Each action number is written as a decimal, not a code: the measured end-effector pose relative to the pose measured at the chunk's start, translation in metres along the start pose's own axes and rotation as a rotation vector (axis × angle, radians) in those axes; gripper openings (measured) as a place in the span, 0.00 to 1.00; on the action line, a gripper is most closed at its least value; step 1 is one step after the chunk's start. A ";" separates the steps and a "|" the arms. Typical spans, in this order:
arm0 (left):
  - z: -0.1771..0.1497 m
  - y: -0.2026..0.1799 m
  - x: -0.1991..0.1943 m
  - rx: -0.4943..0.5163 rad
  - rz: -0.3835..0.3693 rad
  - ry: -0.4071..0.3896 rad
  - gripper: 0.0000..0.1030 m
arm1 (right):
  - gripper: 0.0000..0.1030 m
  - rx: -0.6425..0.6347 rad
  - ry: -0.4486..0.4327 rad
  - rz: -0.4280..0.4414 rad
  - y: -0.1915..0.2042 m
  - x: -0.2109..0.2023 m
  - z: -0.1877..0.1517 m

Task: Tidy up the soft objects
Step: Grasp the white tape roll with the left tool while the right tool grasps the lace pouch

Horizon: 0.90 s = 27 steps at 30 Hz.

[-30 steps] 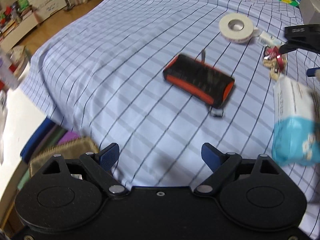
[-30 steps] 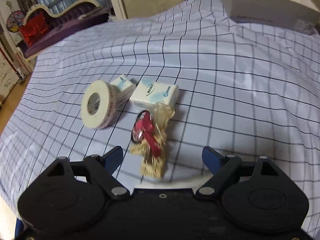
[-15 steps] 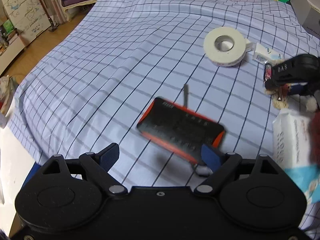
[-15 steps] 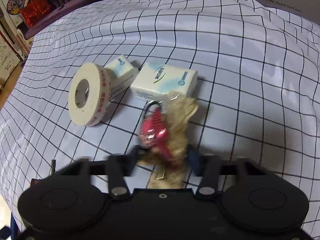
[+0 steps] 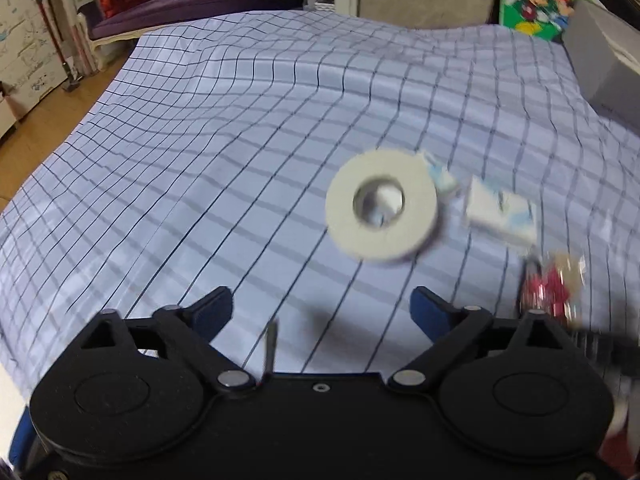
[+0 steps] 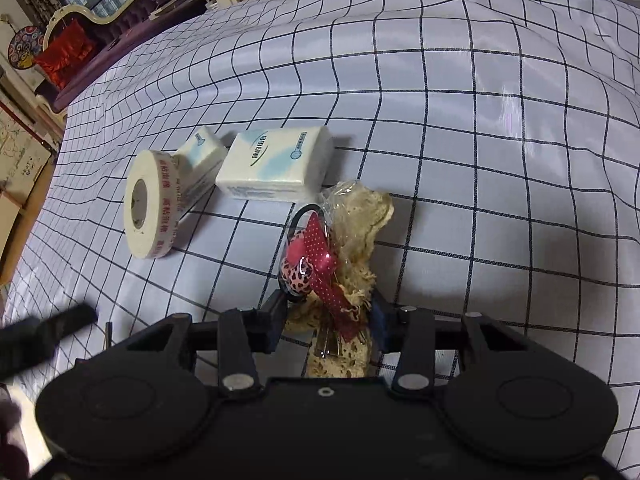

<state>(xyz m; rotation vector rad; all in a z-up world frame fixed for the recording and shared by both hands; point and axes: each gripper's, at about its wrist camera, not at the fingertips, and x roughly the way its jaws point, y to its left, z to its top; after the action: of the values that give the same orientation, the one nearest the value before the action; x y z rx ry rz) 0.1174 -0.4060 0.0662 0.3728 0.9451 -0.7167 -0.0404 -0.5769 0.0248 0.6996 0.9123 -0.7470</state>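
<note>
Checked bedsheet (image 6: 460, 92) is spreading under everything I am working over. Next in size, the white tape roll (image 6: 149, 205) is standing on edge, touching the small tissue pack (image 6: 200, 160), with the larger tissue pack (image 6: 276, 164) just beside it. My right claw (image 6: 329, 330) is clamping the lace bundle (image 6: 356, 240) with its red dotted ribbon and leopard hair tie, low on the sheet near the packs. My left claw (image 5: 322, 312) is hanging spread wide, its jaws having just been opening, nothing between them, the roll lying ahead of it.
</note>
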 end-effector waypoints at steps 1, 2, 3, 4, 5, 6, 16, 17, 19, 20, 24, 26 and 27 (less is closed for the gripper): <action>0.006 -0.002 0.006 -0.014 0.001 -0.006 0.93 | 0.41 -0.020 -0.011 -0.010 0.003 0.001 -0.001; 0.011 -0.004 0.012 -0.027 -0.005 -0.009 0.93 | 0.41 -0.034 -0.019 -0.017 0.005 0.001 -0.002; 0.017 -0.006 0.019 -0.035 -0.008 -0.001 0.93 | 0.41 -0.040 -0.024 -0.022 0.005 0.001 -0.002; 0.021 -0.007 0.025 -0.046 -0.010 0.005 0.93 | 0.41 -0.044 -0.027 -0.023 0.005 0.001 -0.003; 0.025 -0.008 0.031 -0.058 -0.014 0.008 0.93 | 0.42 -0.047 -0.029 -0.021 0.006 0.002 -0.003; 0.030 -0.009 0.036 -0.066 -0.019 0.011 0.93 | 0.42 -0.045 -0.030 -0.016 0.005 0.002 -0.002; 0.056 -0.010 0.058 -0.149 -0.070 -0.018 0.93 | 0.42 0.017 -0.007 0.064 -0.013 0.004 0.005; 0.056 -0.011 0.059 -0.151 -0.077 -0.017 0.94 | 0.42 0.015 -0.009 0.062 -0.012 0.004 0.005; 0.056 -0.012 0.062 -0.142 -0.106 -0.009 0.94 | 0.42 0.009 -0.012 0.057 -0.010 0.002 0.003; 0.056 -0.014 0.063 -0.132 -0.113 -0.007 0.94 | 0.42 0.008 -0.012 0.057 -0.010 0.002 0.003; 0.057 -0.019 0.065 -0.118 -0.139 -0.013 0.94 | 0.42 0.015 -0.008 0.068 -0.012 0.002 0.004; 0.057 -0.020 0.066 -0.120 -0.162 -0.007 0.94 | 0.42 0.019 -0.007 0.072 -0.012 0.002 0.004; 0.058 -0.021 0.067 -0.117 -0.163 -0.004 0.94 | 0.42 0.018 -0.007 0.073 -0.012 0.002 0.004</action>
<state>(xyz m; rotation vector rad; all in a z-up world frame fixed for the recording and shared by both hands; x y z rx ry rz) 0.1632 -0.4811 0.0416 0.1929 1.0163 -0.8063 -0.0477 -0.5872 0.0225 0.7419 0.8702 -0.6937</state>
